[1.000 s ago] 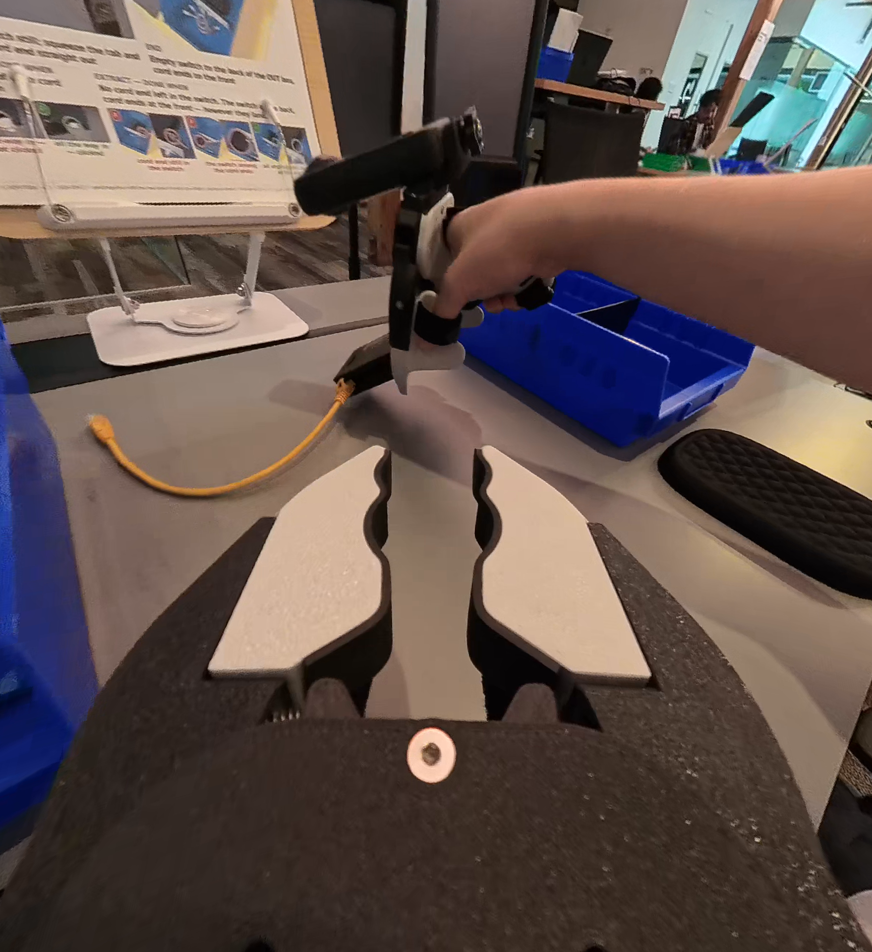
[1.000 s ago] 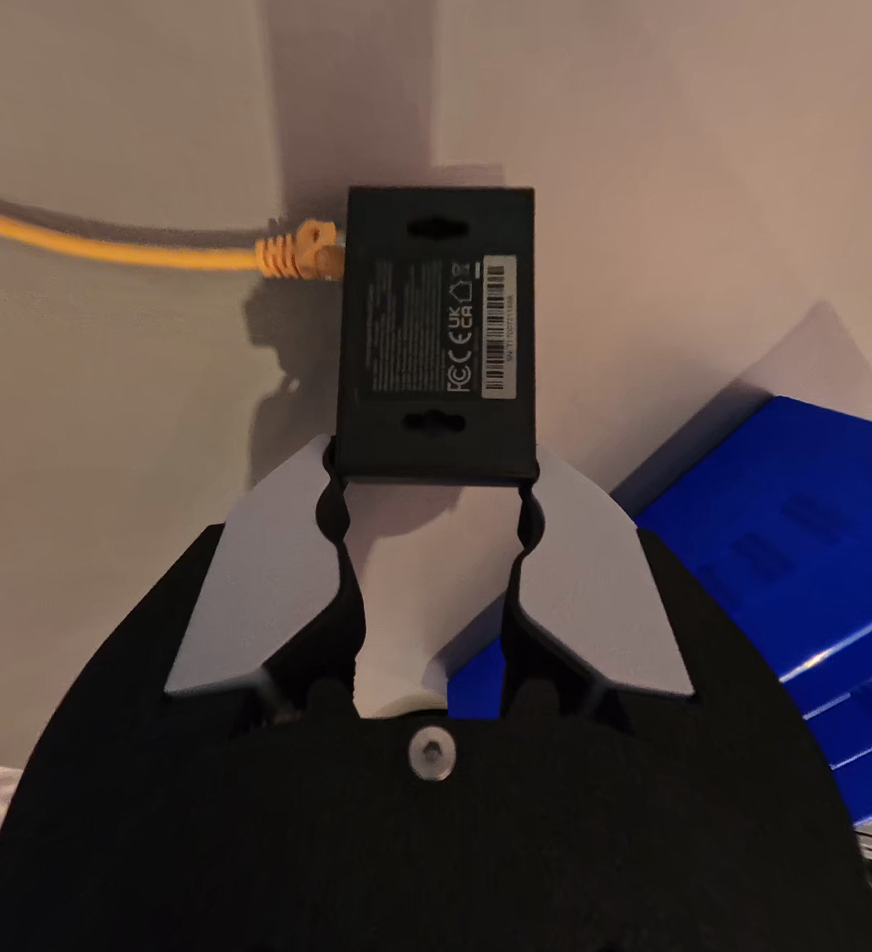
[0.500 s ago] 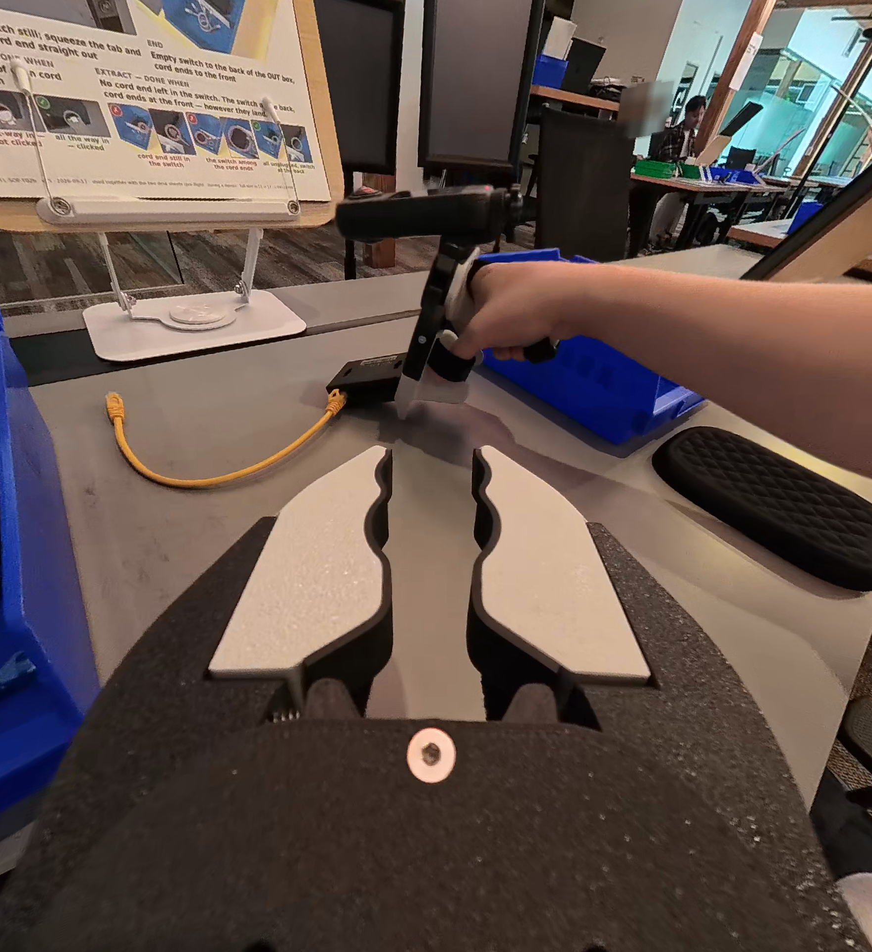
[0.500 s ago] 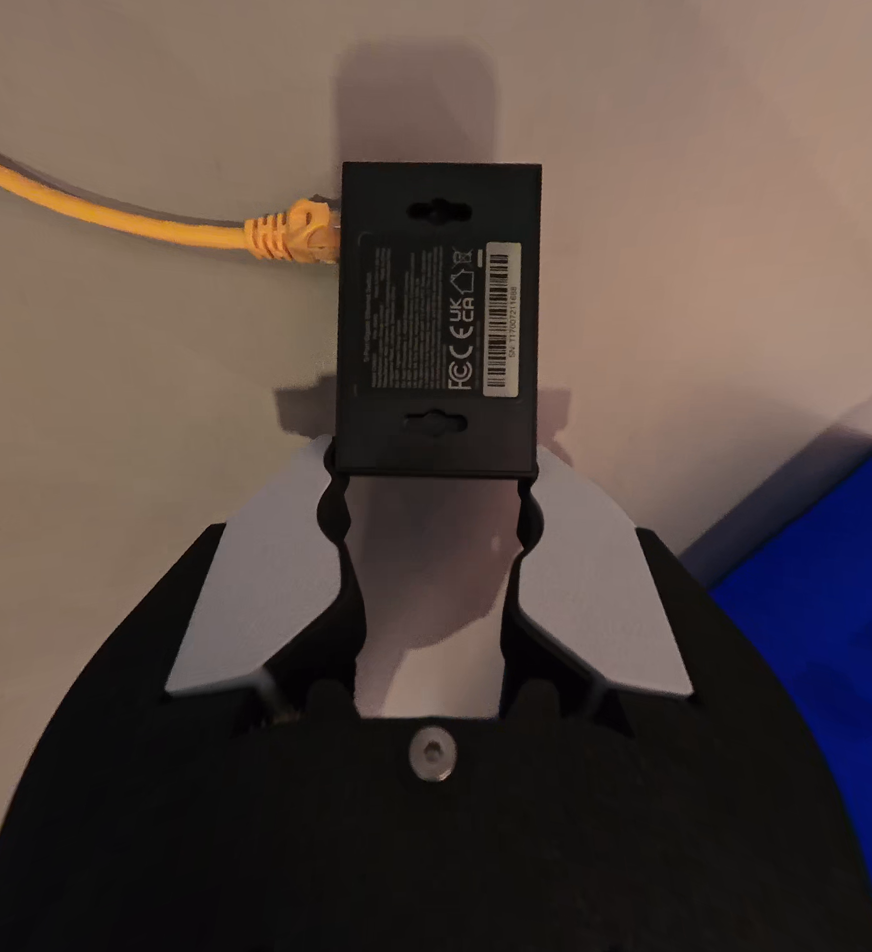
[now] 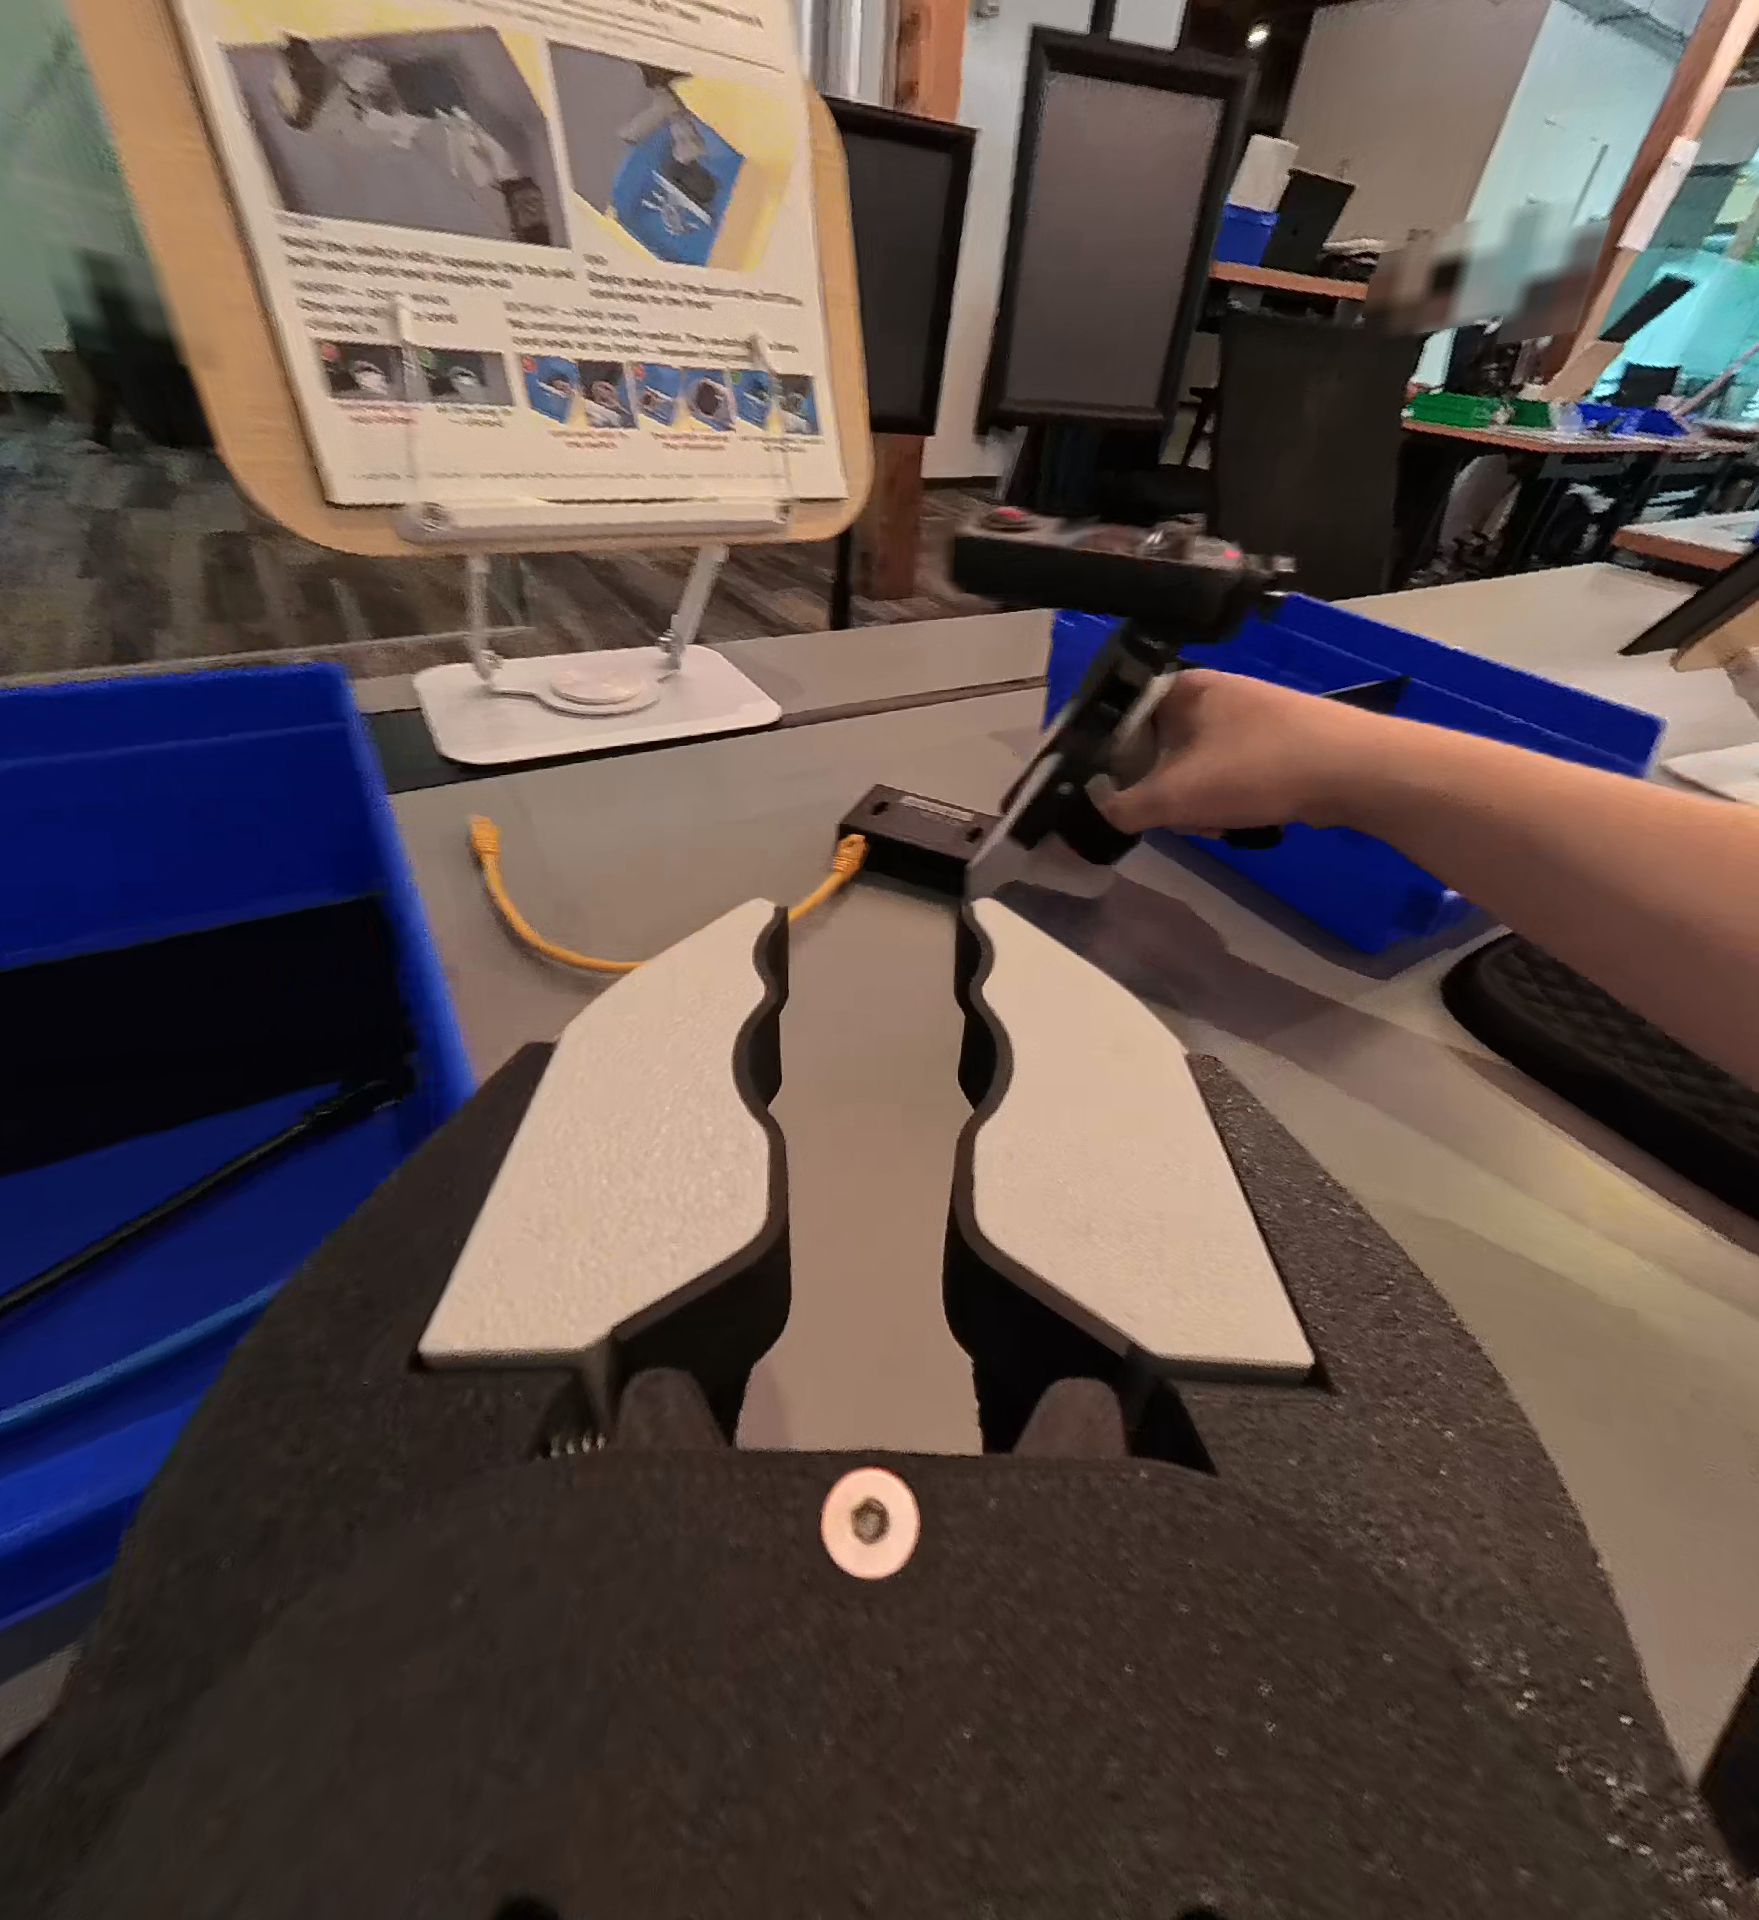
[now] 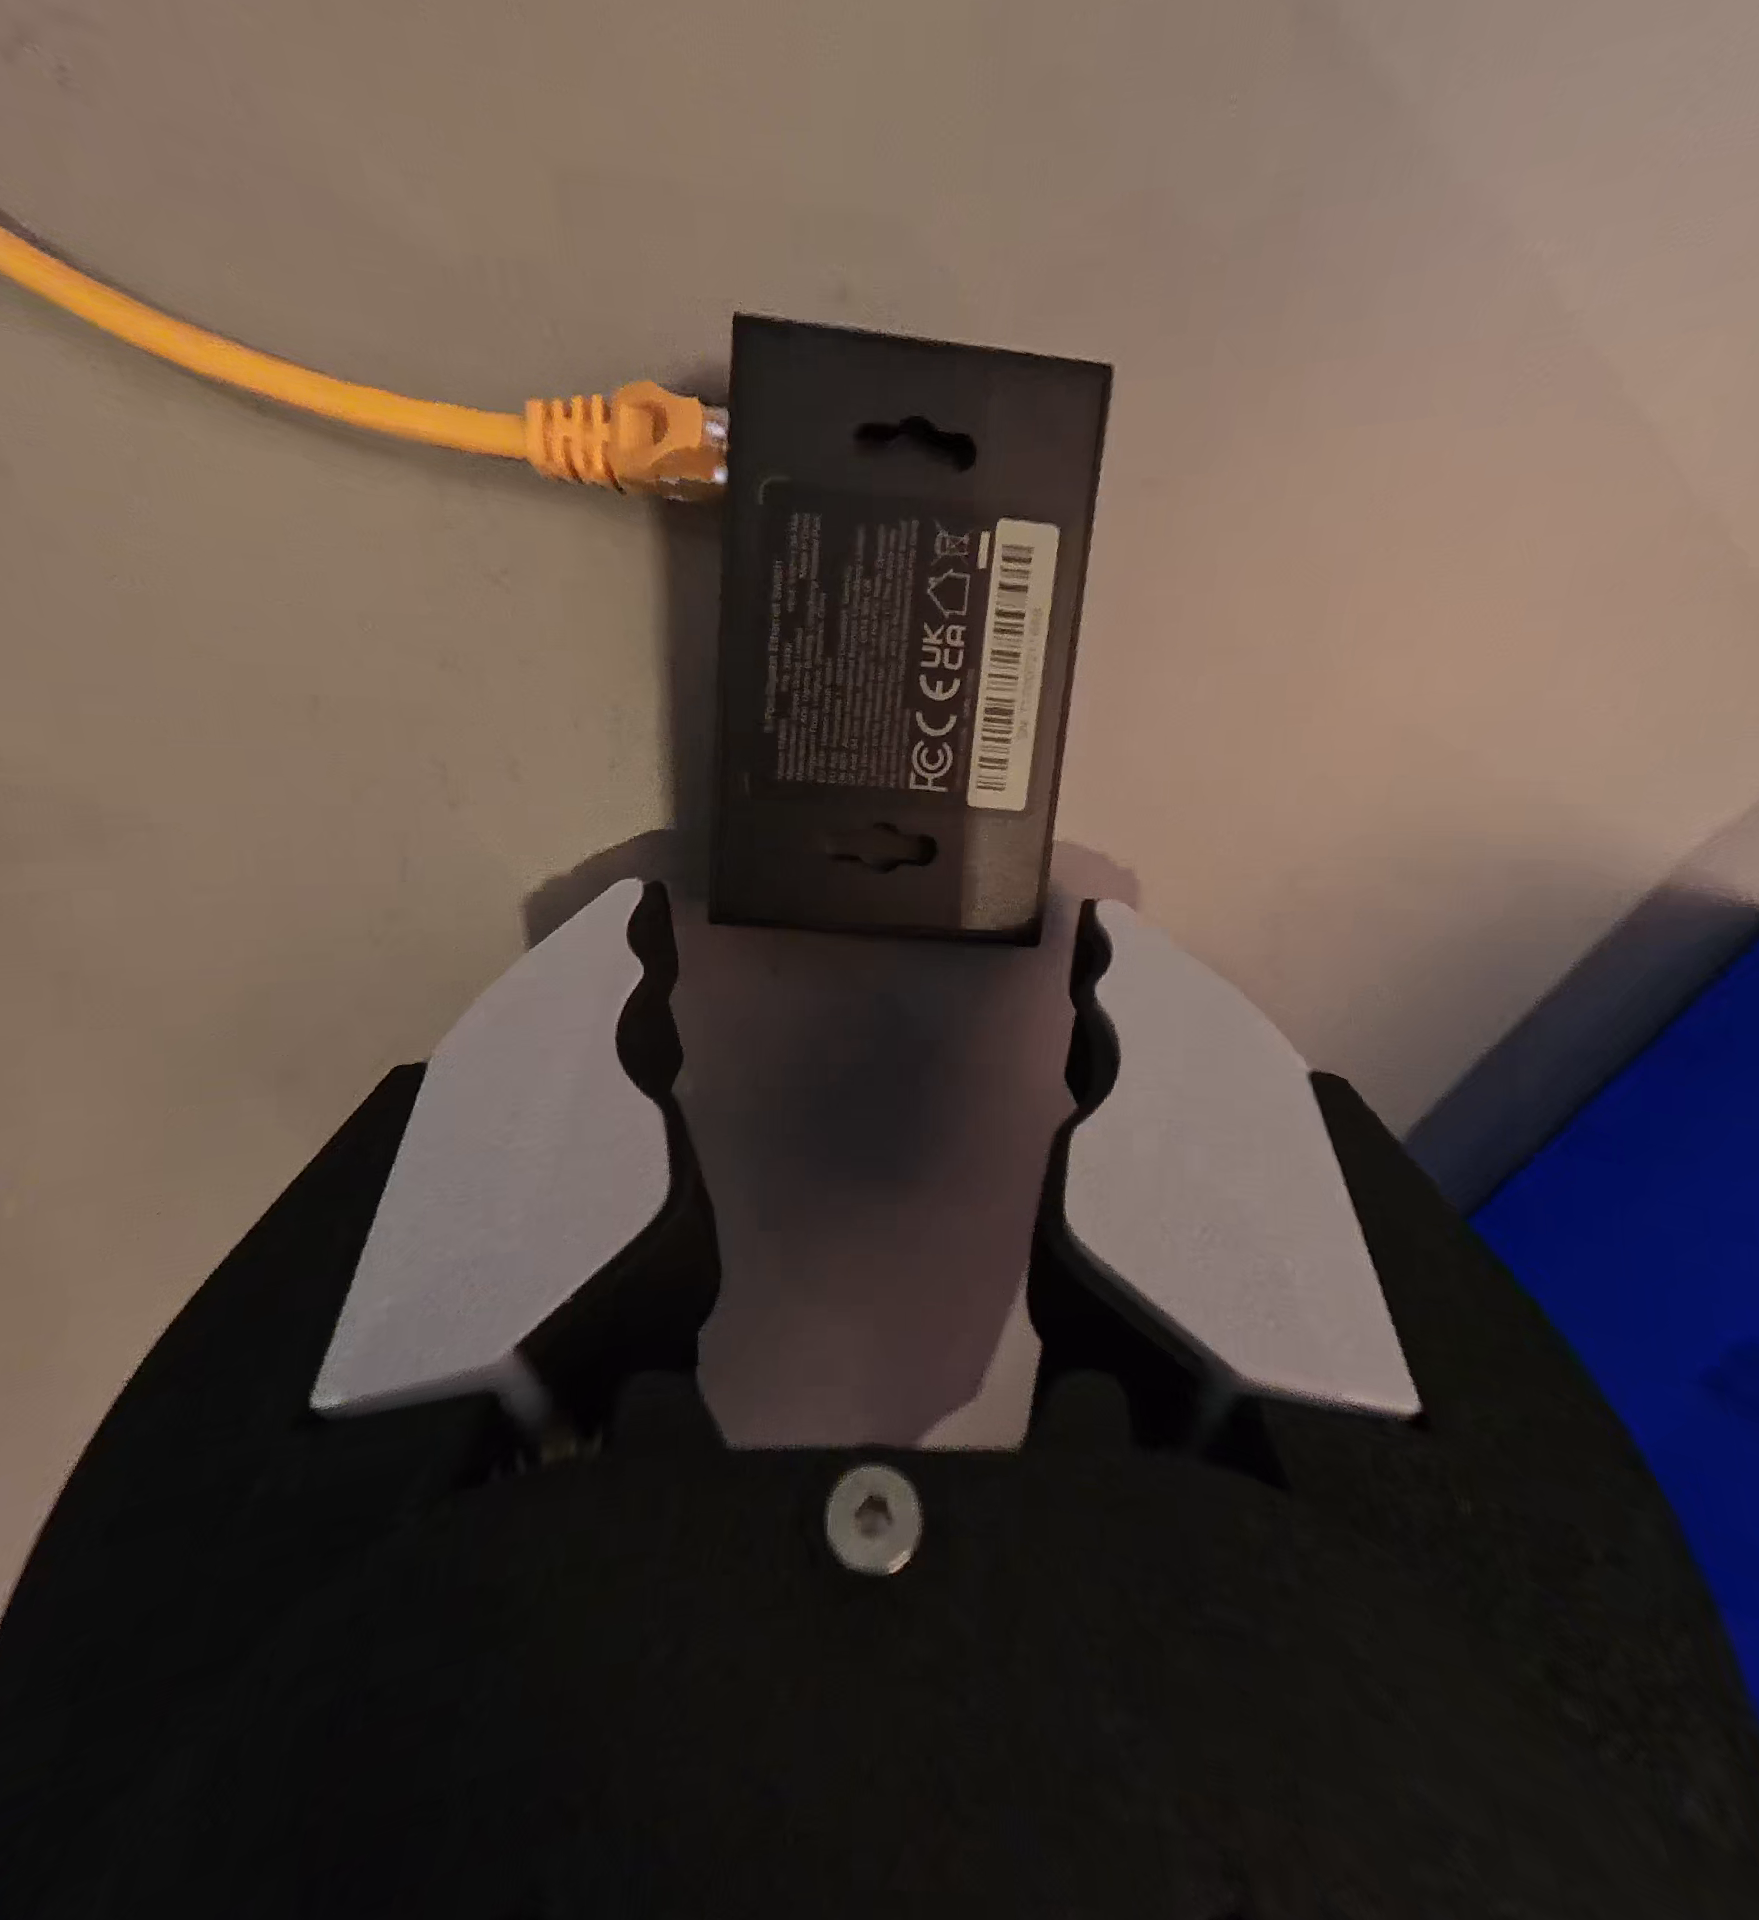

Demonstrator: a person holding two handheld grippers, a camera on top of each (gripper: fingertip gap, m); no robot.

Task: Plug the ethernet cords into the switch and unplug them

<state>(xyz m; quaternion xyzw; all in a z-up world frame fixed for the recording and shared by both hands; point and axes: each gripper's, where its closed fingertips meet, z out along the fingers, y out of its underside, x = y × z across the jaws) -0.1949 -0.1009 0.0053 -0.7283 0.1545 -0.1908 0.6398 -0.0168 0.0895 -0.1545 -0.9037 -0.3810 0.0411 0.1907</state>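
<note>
A blue bin [image 5: 158, 935] is seen at the left edge of the grey surface [image 5: 667, 842]; a black divider panel and a thin dark cord are seen inside it, other contents can't be made out. A 2nd blue bin [image 5: 1374, 790] is set at the far right, behind the person's hand [image 5: 1207, 758]; a dark divider is seen in it, contents otherwise hidden. Its blue corner is also caught in the right wrist view [image 6: 1685, 1195].

The switch [image 6: 906, 623] is a small black rectangular box, laid on the surface w/ its underside up: two keyhole mounting slots, a printed panel and a white barcode sticker are shown. An orange ethernet cord [image 6: 231, 364] is plugged into its left side, near the far end; the plug boot is ribbed. In the left wrist view the cord [image 5: 542, 935] is curved across the surface, its other plug lying free.

The right claw [image 6: 870, 914] is spread, with the switch's near end just between the tips; gaps are visible on both sides, so nothing is pinched. The left claw [image 5: 870, 914] is held apart too, nothing between its fingers, well short of the switch [image 5: 916, 836].

A black padded rest [image 5: 1633, 1091] is laid at the right, and an instruction board on a white stand [image 5: 542, 312] is set at the back
</note>
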